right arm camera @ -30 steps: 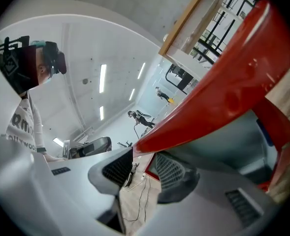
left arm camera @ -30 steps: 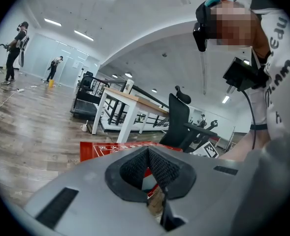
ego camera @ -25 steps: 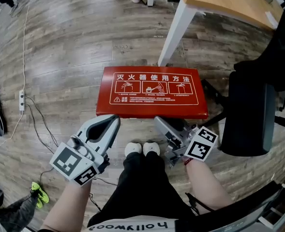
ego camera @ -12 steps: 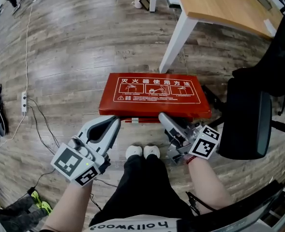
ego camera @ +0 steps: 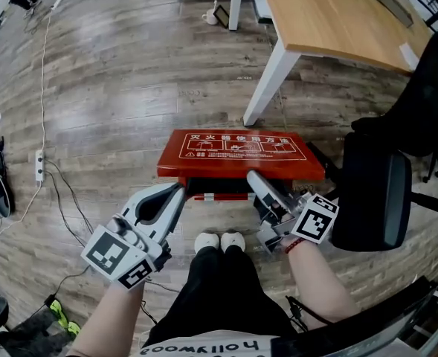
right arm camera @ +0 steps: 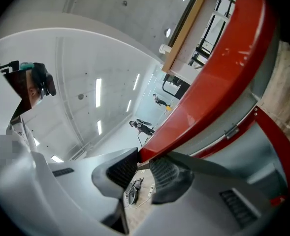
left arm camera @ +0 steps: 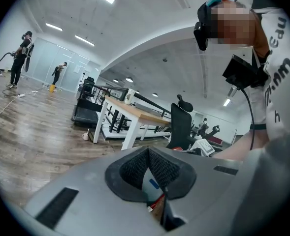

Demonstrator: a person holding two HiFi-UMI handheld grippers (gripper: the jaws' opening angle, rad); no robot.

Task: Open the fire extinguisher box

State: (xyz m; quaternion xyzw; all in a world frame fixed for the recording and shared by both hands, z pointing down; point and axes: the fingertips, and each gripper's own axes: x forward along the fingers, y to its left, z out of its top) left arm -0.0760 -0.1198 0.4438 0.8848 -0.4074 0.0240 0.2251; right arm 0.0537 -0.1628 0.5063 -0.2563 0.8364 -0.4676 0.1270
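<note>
The red fire extinguisher box stands on the wooden floor, and its lid [ego camera: 241, 155] is tilted up at the near edge, so the dark opening and a red strip of the body [ego camera: 219, 196] show below. My right gripper [ego camera: 253, 177] is at the lid's near edge, right of middle. Its jaws have just been closing, and in the right gripper view the red lid [right arm camera: 218, 77] sits between the pads of this gripper [right arm camera: 144, 157], which press on it. My left gripper [ego camera: 178, 190] hovers by the lid's near left corner. In its own view this gripper [left arm camera: 148, 150] has its tips together, holding nothing.
A wooden table [ego camera: 330, 13] with a white leg [ego camera: 267, 76] stands just behind the box. A black office chair [ego camera: 375, 192] is close on the right. A power strip [ego camera: 39, 166] and cables lie on the floor at left. The person's white shoes [ego camera: 219, 240] are directly before the box.
The lid's near edge has come up from lying flat to tilted open. Both grippers rose with it, and the right jaws narrowed onto the lid's edge.
</note>
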